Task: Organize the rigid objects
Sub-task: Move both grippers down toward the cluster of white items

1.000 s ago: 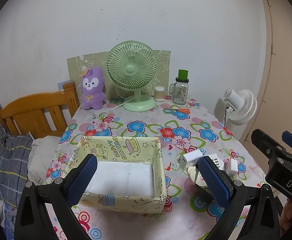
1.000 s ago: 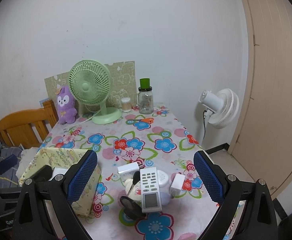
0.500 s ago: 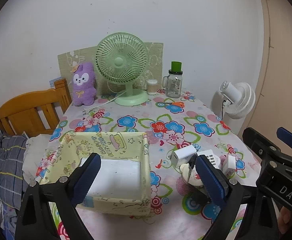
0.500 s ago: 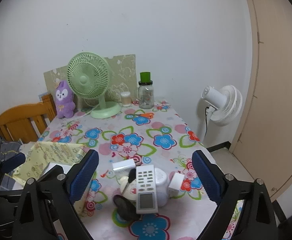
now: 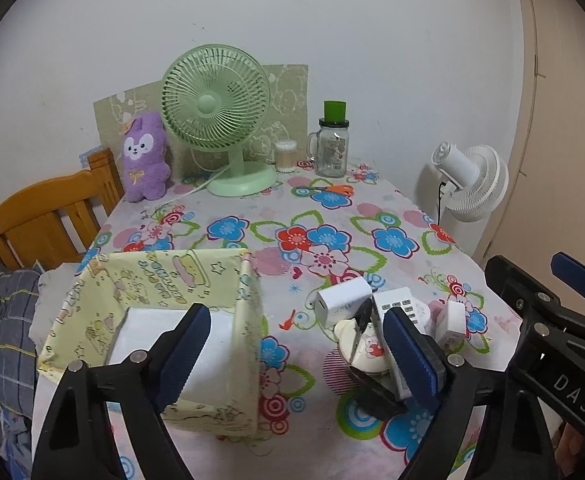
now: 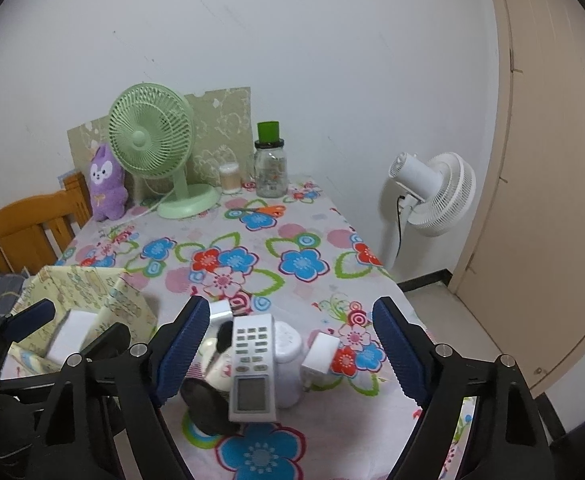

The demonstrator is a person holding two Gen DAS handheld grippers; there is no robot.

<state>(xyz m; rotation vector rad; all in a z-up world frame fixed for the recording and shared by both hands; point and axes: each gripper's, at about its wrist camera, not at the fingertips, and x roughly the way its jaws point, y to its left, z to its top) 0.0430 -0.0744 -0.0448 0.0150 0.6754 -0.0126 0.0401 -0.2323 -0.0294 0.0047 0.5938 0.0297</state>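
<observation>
Hovering, both tongs gaping, nothing gripped | left tongs (image 5: 296, 352) sitting over yellow box (image 5: 248, 320) right wall | right tongs (image 6: 292, 356) framing remote (image 6: 251, 364), lying on clutter pile beside box on worktop (image 6: 292, 240) | white charger (image 5: 343, 300) sitting just behind pile

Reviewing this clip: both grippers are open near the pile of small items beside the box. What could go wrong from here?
The remote rests on other items in the pile, so a grasp by the right gripper may tip it or scatter the white charger. The yellow box has thin walls; the left gripper hovering at its edge might dent or shove it.
</observation>
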